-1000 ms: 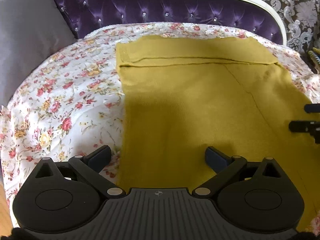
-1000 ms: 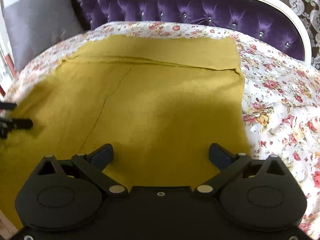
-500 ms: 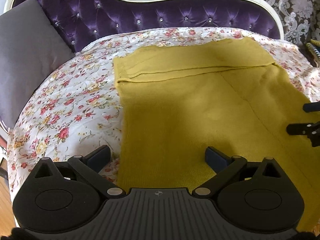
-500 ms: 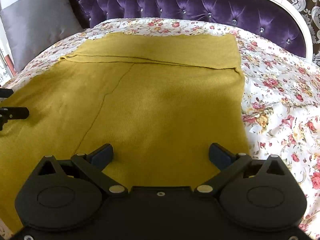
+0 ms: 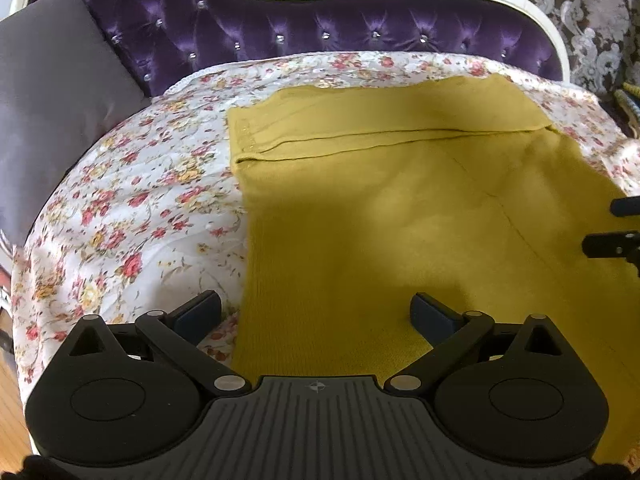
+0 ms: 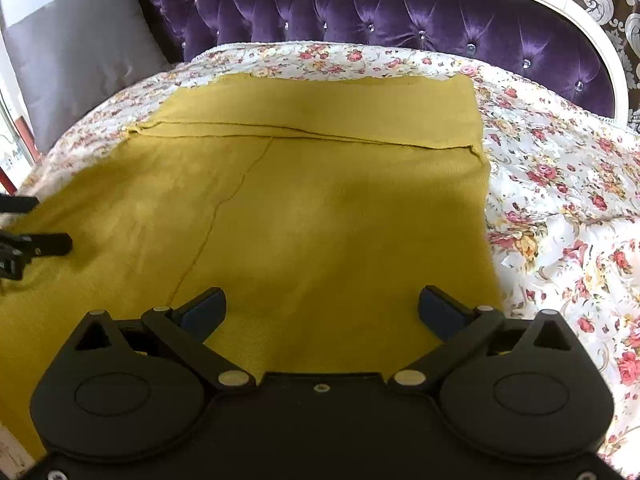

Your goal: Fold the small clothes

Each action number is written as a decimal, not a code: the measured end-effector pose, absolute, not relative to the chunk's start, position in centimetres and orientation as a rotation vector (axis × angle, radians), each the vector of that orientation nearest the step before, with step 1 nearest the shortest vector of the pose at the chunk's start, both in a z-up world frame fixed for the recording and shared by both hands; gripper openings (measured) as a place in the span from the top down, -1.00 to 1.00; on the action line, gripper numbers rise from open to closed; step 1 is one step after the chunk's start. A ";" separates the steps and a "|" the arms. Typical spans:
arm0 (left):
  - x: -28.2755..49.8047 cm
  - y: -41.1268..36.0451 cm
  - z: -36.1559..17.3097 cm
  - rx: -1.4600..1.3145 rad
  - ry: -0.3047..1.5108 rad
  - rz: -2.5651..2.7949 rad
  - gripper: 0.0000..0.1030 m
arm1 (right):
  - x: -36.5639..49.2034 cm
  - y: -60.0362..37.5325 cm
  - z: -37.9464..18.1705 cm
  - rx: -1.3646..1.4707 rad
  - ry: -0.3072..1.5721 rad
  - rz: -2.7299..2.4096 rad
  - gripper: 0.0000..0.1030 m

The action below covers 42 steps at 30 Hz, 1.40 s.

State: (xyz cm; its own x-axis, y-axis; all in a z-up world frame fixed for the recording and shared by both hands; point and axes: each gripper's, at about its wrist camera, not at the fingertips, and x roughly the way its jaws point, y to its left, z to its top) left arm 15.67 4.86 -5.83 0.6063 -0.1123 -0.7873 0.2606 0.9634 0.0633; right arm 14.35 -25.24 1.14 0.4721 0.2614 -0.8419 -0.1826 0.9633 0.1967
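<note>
Mustard-yellow knit fills most of both views: the garment (image 5: 420, 216) lies flat on the floral bedspread (image 5: 132, 200), its far band already turned over along a straight crease that runs across the upper middle of each frame. I judge it is laid out this smoothly so the next fold can be taken cleanly from the near edge.

My left gripper (image 5: 316, 312) hangs at the bottom of its frame with its jaws spread wide, one pad over the bedspread and the other over the cloth, straddling the garment's left edge. That placement suits taking the near left corner. My right gripper (image 6: 322, 308) is likewise spread wide and pinching nothing, both pads over the knit, with the garment's right edge just beside the right-hand pad. Each gripper shows as dark tips at the side edge of the other's view, so the two are level with each other, well apart.

A faint diagonal seam (image 6: 224, 204) crosses the cloth in the centre left of the right view. The purple tufted headboard (image 6: 400, 16) and a grey cushion (image 5: 56, 104) sit in the upper part.
</note>
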 end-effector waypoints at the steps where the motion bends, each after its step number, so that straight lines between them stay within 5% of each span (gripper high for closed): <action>1: 15.5 5.1 -5.9 0.166 0.892 -0.211 -0.98 | 14.3 -25.2 1.3 0.085 1.042 0.273 -1.00; 29: 6.6 9.7 -8.3 -0.116 0.911 -0.191 -0.97 | 3.0 -34.6 1.9 0.411 0.983 0.163 -0.99; 37: 7.0 9.7 -8.5 -0.107 0.909 -0.207 -0.97 | 3.2 -34.4 1.5 0.456 1.018 0.205 0.01; 42: 6.7 9.6 -8.4 -0.090 0.902 -0.209 -0.95 | 2.3 -35.5 1.8 0.467 0.997 0.132 0.28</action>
State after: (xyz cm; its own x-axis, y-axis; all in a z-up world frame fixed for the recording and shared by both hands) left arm 6.75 9.58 -8.40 0.6015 -0.2175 -0.7687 0.1421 0.9760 -0.1649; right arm 2.34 -35.55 1.83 0.5443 0.3160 -0.7771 0.1035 0.8940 0.4360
